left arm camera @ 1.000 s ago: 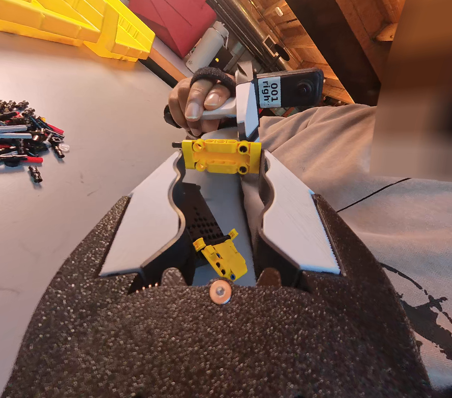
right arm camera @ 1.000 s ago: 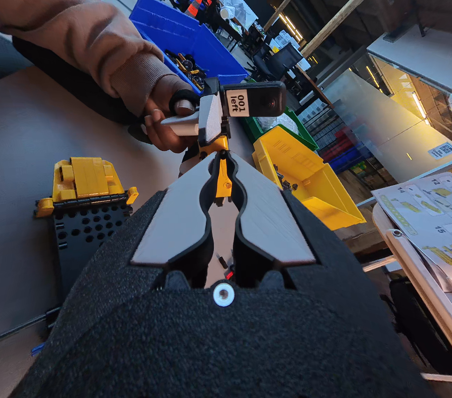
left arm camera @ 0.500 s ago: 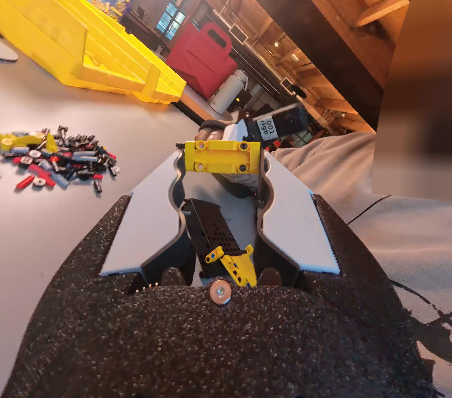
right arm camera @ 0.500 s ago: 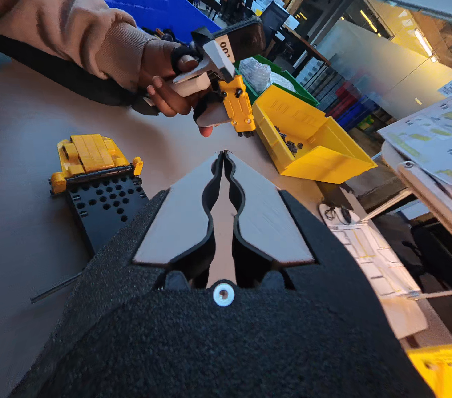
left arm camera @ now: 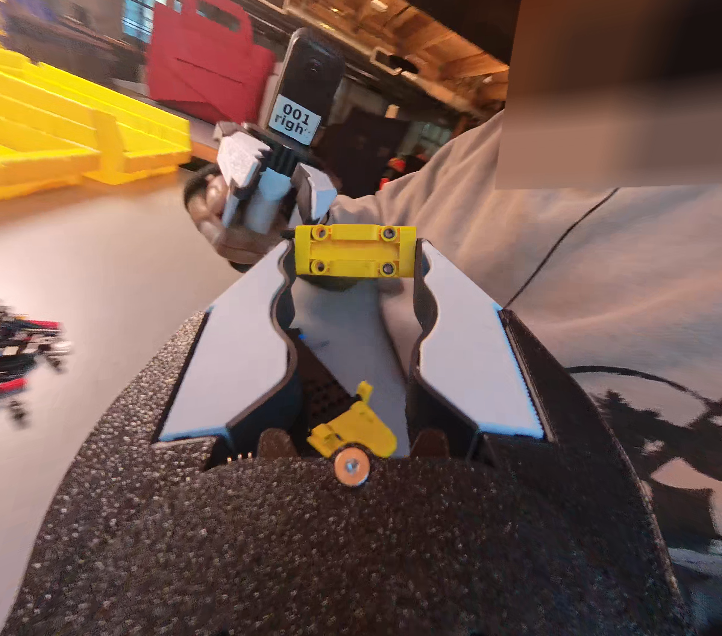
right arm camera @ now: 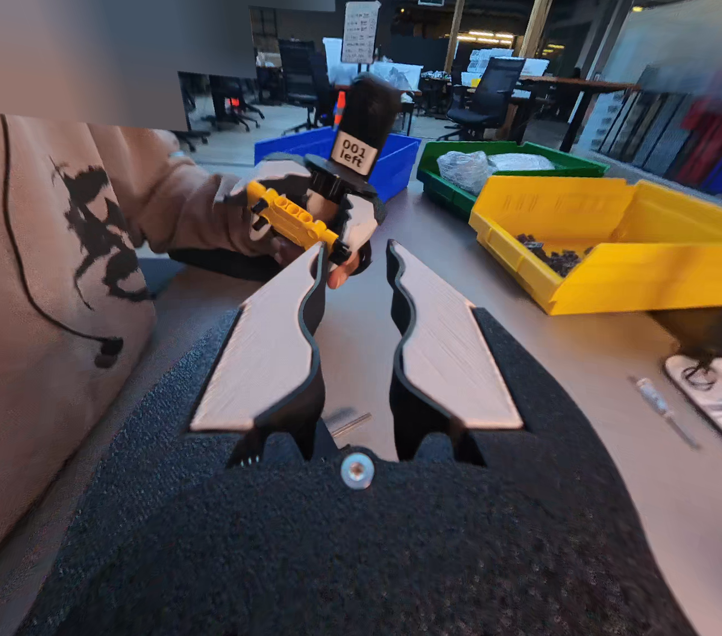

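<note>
Left gripper (left arm camera: 354, 252) fingers clamp a yellow brick (left arm camera: 354, 251) above the bench (left arm camera: 117, 265). Right gripper (right arm camera: 355, 246) fingers spread, empty, just beside it.

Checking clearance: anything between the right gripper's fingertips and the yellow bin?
Nothing: in the right wrist view, only bare table separates the right gripper from the yellow bin.

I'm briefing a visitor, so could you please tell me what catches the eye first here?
The yellow brick clamped at the left hand-held gripper tips stands out. The right hand-held gripper is open and holds nothing, and a yellow bin sits to its right on the table.
</note>
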